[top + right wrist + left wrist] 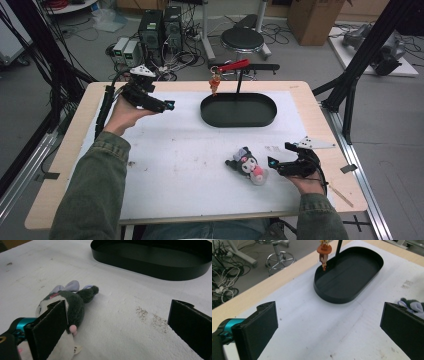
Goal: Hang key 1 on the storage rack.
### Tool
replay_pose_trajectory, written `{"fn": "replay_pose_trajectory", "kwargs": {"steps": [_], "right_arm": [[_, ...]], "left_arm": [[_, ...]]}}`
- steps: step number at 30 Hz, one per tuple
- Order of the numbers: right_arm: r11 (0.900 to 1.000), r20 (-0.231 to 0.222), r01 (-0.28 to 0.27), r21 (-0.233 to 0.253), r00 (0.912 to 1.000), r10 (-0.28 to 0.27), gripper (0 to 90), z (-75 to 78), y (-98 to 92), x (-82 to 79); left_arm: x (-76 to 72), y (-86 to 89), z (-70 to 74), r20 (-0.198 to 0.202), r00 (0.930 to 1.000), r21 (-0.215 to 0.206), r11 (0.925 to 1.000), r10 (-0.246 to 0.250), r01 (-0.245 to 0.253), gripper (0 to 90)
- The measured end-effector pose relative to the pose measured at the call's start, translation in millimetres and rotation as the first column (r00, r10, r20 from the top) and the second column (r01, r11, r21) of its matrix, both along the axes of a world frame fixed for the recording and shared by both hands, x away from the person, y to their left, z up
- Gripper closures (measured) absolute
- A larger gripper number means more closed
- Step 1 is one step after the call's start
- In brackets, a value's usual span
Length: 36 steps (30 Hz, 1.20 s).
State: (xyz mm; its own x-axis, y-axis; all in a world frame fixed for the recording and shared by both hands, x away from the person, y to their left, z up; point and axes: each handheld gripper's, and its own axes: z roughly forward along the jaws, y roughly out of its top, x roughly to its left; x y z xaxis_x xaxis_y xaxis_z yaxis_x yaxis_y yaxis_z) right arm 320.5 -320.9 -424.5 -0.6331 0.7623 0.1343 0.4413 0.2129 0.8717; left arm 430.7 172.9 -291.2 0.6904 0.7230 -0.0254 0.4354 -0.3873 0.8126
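So there's a little plush [246,164] lying on its side on the white mat [190,165], toward the near right part of the bench [65,150]. Dark grey head with pale lilac ears, white face, bit of pink at the bottom. Further back sits a black oval tray [239,110], shallow walls, nothing lying in it. A thin black post rises from its far edge with a red arm [233,65] on top, and a small orange-brown charm [215,83] dangles from that, hanging over the tray's left end.
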Motion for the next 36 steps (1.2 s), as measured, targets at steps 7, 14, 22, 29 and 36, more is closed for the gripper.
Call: {"fn": "replay_pose_trajectory", "kwargs": {"steps": [7, 14, 22, 29, 36], "right_arm": [[1.0, 0.004, -0.005, -0.014, 1.0, 0.005, 1.8, -0.8, 1.8, -1.6], [1.0, 0.011, -0.001, -0.011, 0.9999, 0.001, 1.8, -0.7, 1.7, -0.3], [1.0, 0.007, 0.001, -0.013, 1.0, -0.001, 1.8, -0.4, 2.3, 0.3], [1.0, 0.011, 0.002, -0.014, 0.9999, -0.002, 1.8, -0.1, 1.8, 0.0], [1.0, 0.008, 0.003, -0.013, 1.0, -0.003, 1.8, -0.2, 1.7, -0.1]], "left_arm": [[-16.2, 11.3, -6.8, -0.008, 0.9999, 0.021, 0.9998, 0.007, -0.007, 1.8], [-30.0, 19.2, -25.2, -0.021, 0.9996, 0.037, 0.9991, 0.02, -0.019, 1.8], [-39.5, 23.4, -37.0, -0.029, 0.9995, 0.04, 0.9991, 0.012, -0.011, 2.1], [-46.1, 24.1, -48.5, -0.053, 0.9986, 0.061, 0.9981, 0.009, -0.006, 2.3], [-56.3, 29.8, -56.5, -0.054, 0.9983, 0.066, 0.9977, 0.021, -0.017, 2.3]]}}
